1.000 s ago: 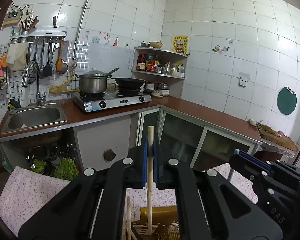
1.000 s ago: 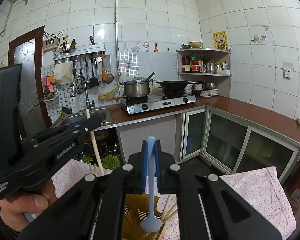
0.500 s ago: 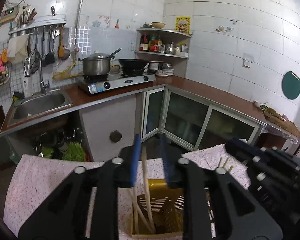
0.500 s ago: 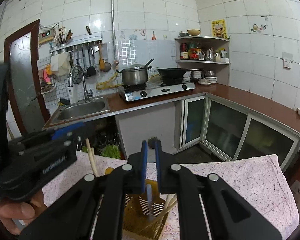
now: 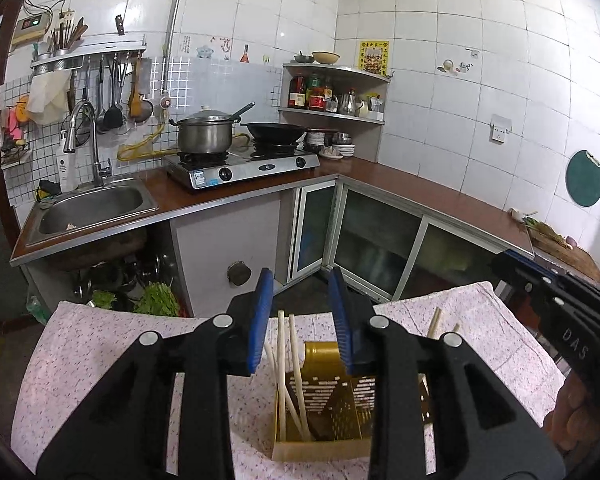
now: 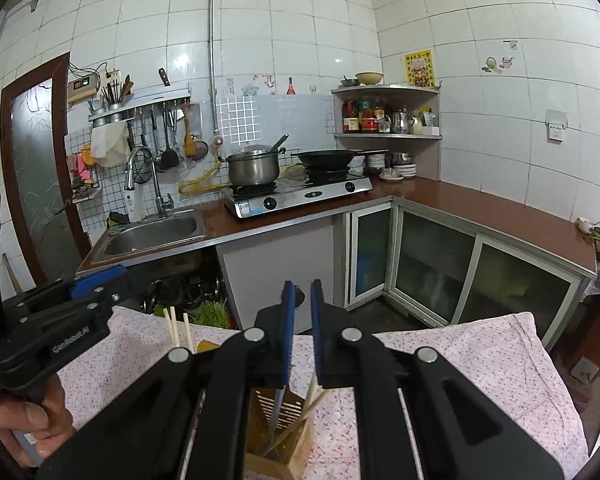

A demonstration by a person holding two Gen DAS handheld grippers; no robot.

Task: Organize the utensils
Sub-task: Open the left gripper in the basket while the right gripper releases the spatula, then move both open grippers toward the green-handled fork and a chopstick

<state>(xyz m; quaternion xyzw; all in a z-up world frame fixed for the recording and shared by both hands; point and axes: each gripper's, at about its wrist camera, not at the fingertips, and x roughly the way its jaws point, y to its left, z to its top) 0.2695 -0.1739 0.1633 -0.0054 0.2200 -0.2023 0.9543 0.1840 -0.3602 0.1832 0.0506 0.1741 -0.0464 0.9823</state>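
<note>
A yellow perforated utensil holder (image 5: 332, 404) stands on a table with a pink flowered cloth (image 5: 92, 356). In the left wrist view, pale chopsticks (image 5: 290, 360) stand in its left compartment. My left gripper (image 5: 300, 296) hangs open and empty just above them. In the right wrist view, my right gripper (image 6: 300, 308) is slightly open and empty above the holder (image 6: 280, 428). A blue spoon (image 6: 278, 408) and chopsticks (image 6: 312, 400) stand in it. The left gripper (image 6: 52, 328) shows at the left, beside more chopstick tips (image 6: 176, 328).
Beyond the table is a kitchen counter (image 5: 420, 192) with a sink (image 5: 88, 208), a gas stove (image 5: 244, 164) with a pot and a wok, and a corner shelf (image 5: 332, 92). A chopping board (image 5: 560, 244) lies at the right.
My left gripper opened and let go of a chopstick into the holder. My right gripper lowered the blue spoon into the holder and opened off it. Both views tilted down.
</note>
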